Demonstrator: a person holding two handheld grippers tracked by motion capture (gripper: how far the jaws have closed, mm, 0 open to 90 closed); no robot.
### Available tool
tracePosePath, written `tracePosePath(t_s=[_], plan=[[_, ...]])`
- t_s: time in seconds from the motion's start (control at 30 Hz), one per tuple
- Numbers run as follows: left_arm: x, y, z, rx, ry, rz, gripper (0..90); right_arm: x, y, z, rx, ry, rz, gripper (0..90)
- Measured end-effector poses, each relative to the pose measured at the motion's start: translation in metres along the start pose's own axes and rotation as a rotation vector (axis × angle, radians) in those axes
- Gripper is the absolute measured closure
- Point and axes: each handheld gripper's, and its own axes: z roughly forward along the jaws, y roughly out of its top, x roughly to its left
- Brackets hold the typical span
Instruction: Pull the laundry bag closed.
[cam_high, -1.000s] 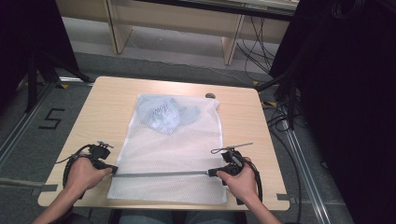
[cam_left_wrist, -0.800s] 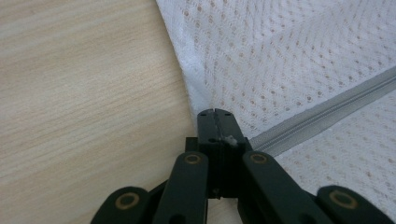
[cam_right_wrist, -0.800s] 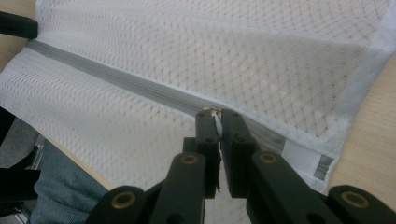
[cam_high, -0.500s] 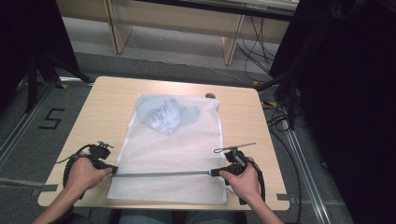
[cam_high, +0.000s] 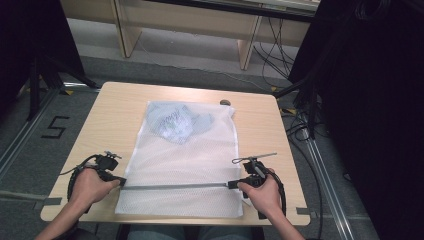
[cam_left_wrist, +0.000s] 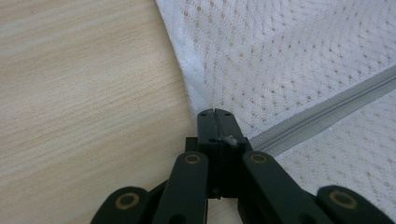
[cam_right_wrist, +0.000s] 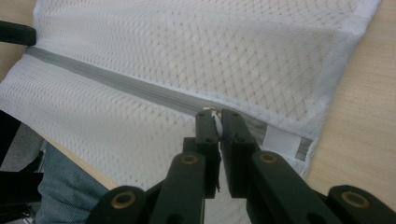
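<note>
A white mesh laundry bag (cam_high: 185, 160) lies flat on the wooden table (cam_high: 110, 125), with a light blue garment (cam_high: 175, 122) inside its far end. A grey zipper (cam_high: 175, 187) runs across the bag near the front edge and looks closed along its length. My left gripper (cam_high: 120, 182) is shut on the bag's left edge at the zipper's end (cam_left_wrist: 215, 114). My right gripper (cam_high: 231, 185) is shut on the small zipper pull (cam_right_wrist: 215, 122) at the right end of the zipper (cam_right_wrist: 116, 81), close to a white tab (cam_right_wrist: 280, 140).
A small dark object (cam_high: 225, 102) rests near the table's far edge. Bare wood flanks the bag on both sides. Cables (cam_high: 300, 125) trail over the floor at right, and wooden furniture legs (cam_high: 247, 47) stand beyond the table. The person's jeans (cam_right_wrist: 60, 196) show below the front edge.
The right hand has shifted very slightly to the right along the zipper line. The left hand and the bag have held still.
</note>
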Motion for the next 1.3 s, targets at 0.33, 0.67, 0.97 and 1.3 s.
tracePosePath(t_s=[0.33,0.67,0.97,1.3], plan=[[0.000,0.000,0.000,0.004,0.001,0.000,89.9,-0.003,-0.001,-0.004,0.010,0.006,0.031,86.9],[0.000,0.000,0.001,-0.007,-0.004,-0.013,89.9,-0.007,-0.002,-0.006,0.005,0.007,0.042,86.9],[0.000,0.000,0.000,0.003,0.003,-0.001,89.8,-0.007,-0.003,-0.012,0.055,0.011,0.131,86.8],[-0.001,0.000,0.001,-0.008,-0.004,-0.014,89.9,-0.014,-0.003,-0.013,0.050,0.002,0.107,86.8]])
